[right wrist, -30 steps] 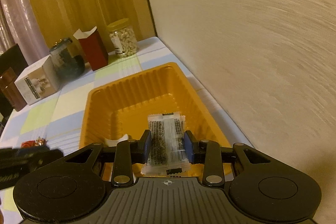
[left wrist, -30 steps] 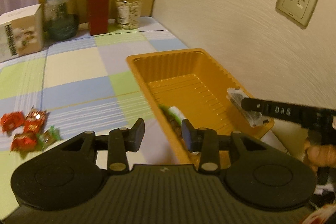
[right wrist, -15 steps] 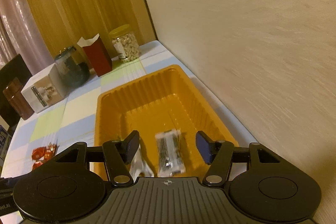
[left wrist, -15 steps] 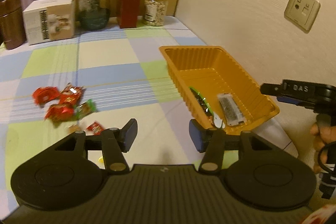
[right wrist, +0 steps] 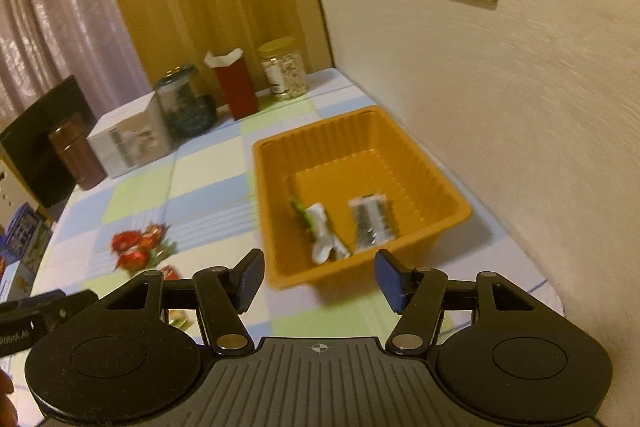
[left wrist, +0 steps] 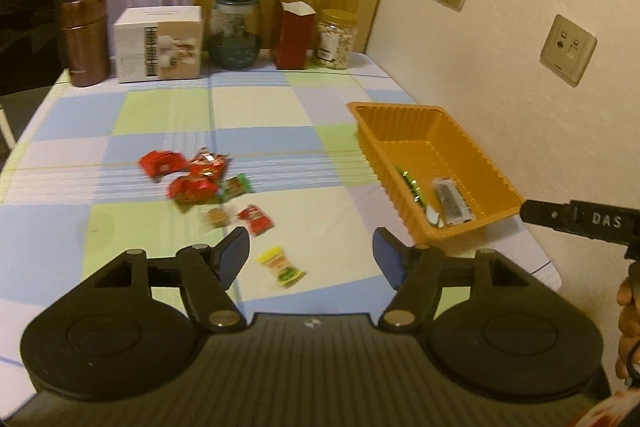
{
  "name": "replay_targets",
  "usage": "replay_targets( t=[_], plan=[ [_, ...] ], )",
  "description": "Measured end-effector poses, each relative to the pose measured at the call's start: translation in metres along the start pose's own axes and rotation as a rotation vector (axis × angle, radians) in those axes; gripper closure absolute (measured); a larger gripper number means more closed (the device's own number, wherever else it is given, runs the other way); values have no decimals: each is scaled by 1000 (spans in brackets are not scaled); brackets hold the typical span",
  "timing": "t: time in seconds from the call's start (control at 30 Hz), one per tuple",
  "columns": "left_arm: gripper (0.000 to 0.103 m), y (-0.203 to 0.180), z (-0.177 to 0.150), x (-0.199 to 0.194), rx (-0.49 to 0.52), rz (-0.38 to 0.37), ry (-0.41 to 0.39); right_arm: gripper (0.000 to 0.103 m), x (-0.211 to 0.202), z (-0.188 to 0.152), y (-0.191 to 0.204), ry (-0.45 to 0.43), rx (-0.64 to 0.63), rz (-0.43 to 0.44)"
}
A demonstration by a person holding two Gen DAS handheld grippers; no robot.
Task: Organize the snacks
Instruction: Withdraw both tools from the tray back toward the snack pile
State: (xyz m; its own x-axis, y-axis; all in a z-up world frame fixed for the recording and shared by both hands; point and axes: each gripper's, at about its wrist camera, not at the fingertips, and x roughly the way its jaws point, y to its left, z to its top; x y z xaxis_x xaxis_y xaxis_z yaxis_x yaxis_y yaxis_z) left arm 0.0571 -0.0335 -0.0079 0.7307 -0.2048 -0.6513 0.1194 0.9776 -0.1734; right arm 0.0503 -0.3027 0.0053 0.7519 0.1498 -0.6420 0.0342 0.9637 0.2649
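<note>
Both grippers have pulled back from the orange tray (right wrist: pixel 434 163). The clear snack packet (right wrist: pixel 370 223) now lies inside it. Left gripper (left wrist: pixel 311 255) and right gripper (right wrist: pixel 319 279) gape wide, empty. Loose snacks (left wrist: pixel 192 179) remain on the checked tablecloth (left wrist: pixel 260 107).

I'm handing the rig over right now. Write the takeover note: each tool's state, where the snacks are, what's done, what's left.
Left tool: open, empty, above the table.
Right tool: open, empty, just short of the orange tray.
Done: two packets in the tray, a clear dark-filled one and a green-white one.
Left: red wrappers, small red packet, tan piece, and yellow packet lie loose on the tablecloth.
</note>
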Motion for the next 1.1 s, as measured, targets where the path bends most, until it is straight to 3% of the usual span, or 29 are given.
replay_targets(
  t=[0.53,1.1],
  plan=[
    [28,52,-28,-52,-57,127,-18,36,-18,-40,60,34,-117,92],
    [22,76,-34,-55,-85,182,-6,36,5,-56,96,79,-192,123]
  ],
)
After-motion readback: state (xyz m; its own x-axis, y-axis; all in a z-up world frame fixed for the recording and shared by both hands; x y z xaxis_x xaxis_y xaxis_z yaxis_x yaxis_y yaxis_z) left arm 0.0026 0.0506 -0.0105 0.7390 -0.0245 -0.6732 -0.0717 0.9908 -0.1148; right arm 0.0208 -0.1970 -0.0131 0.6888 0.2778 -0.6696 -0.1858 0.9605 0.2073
